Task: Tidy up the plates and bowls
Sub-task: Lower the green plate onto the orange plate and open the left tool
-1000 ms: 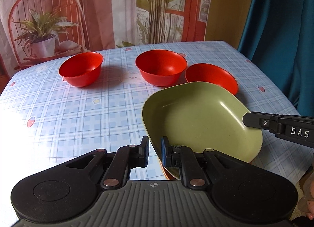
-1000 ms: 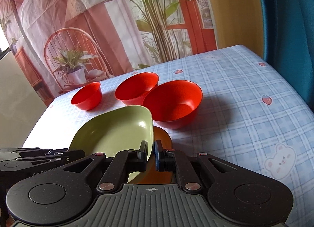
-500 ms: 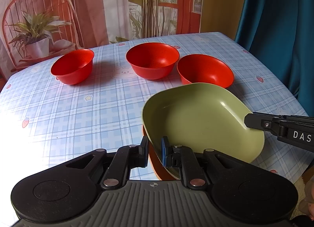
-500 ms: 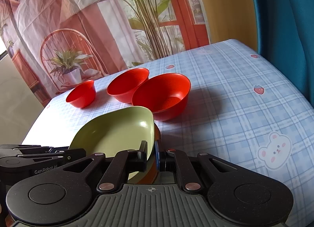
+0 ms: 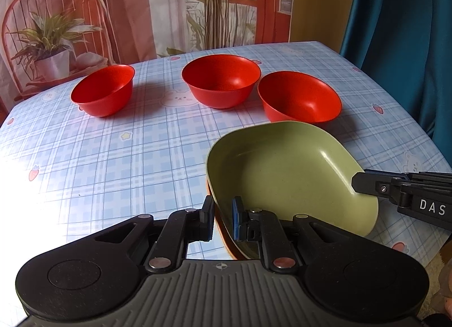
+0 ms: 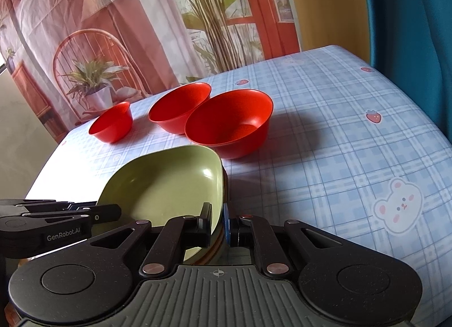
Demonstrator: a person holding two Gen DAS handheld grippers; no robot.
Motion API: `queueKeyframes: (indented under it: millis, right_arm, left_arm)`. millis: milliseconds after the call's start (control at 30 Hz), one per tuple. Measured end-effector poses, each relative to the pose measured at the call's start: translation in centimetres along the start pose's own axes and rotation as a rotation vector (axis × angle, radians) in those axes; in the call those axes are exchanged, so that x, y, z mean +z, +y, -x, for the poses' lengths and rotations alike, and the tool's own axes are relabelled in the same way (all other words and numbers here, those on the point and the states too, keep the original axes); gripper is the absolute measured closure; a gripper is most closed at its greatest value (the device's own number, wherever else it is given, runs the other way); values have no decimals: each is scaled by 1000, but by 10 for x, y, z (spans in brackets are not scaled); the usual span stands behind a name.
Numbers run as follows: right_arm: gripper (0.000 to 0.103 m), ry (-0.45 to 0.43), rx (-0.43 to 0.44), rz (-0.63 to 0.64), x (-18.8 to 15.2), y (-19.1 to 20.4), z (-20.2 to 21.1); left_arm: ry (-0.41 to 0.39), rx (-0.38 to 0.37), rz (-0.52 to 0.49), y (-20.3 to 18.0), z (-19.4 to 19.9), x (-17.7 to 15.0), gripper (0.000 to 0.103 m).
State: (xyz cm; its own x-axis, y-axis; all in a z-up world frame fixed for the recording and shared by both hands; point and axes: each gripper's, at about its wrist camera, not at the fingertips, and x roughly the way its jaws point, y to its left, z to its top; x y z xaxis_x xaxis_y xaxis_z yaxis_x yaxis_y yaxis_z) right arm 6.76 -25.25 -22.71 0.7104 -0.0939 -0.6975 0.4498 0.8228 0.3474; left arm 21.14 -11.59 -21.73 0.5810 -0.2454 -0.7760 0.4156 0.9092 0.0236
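Green plate (image 5: 285, 169) sits stacked on an orange plate (image 5: 226, 242) on the surface (image 5: 113, 157), near three red bowls (image 5: 221, 84). Left gripper (image 5: 221, 219) and right gripper (image 6: 217, 221) fingers are clamped on opposite rims. Looks light, stiff, slick; rim grip suits. Since earlier frames, cameras pulled back slightly and the stack settled lower.

Green squarish plate (image 5: 285, 169) near right, tilted, stacked on an orange plate (image 5: 226, 238) with only its rim showing underneath. Three red bowls upright in a far row: left bowl (image 5: 103, 94) apart, middle bowl (image 5: 221, 82) and right bowl (image 5: 299, 101) close together, right one just behind the green plate.
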Motion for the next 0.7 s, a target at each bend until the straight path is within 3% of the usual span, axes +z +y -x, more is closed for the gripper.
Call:
queueKeyframes:
  millis: [300, 467, 533, 700]
  right_arm:
    - [93, -10, -19, 32, 0, 3, -2]
    - [92, -13, -29, 41, -1, 3, -2]
    - [91, -16, -39, 45, -2, 4, -3]
    - [87, -36, -47, 57, -4, 6, -2]
  left_arm:
    - [-17, -6, 5, -1, 0, -1, 88]
    - [-41, 22, 8, -1, 4, -1, 82]
    - [-58, 22, 27, 1, 8, -1, 74]
    - [-86, 26, 85, 9, 16, -6, 74]
